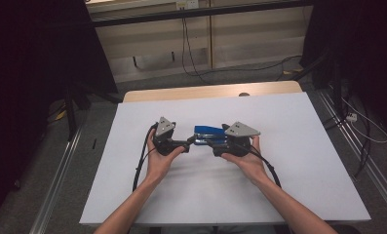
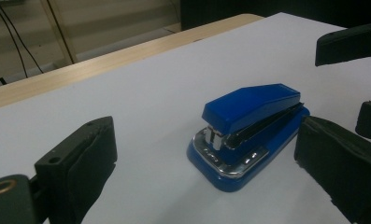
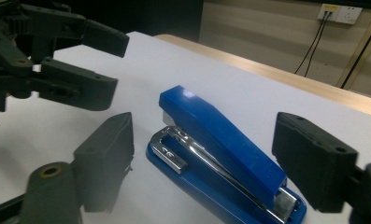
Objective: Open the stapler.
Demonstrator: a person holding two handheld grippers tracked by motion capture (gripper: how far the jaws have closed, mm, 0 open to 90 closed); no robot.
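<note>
Here, right gripper [image 3: 202, 158] spread, blue stapler [image 3: 220, 154] between its jaws, seemingly untouched, left gripper [image 2: 206, 158] spread wide nearby.

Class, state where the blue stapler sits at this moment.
In the high view the blue stapler lies flat near the middle of the white table, between the left gripper and the right gripper, whose fingers flank it without pressing.

stapler [image 3: 225, 158] base cut off below

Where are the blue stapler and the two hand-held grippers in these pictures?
stapler [image 2: 251, 105], left gripper view, on its blue top cover.
left gripper [image 1: 187, 143], high view, between its fingertips.
right gripper [image 1: 208, 141], high view, between its fingertips.
</note>
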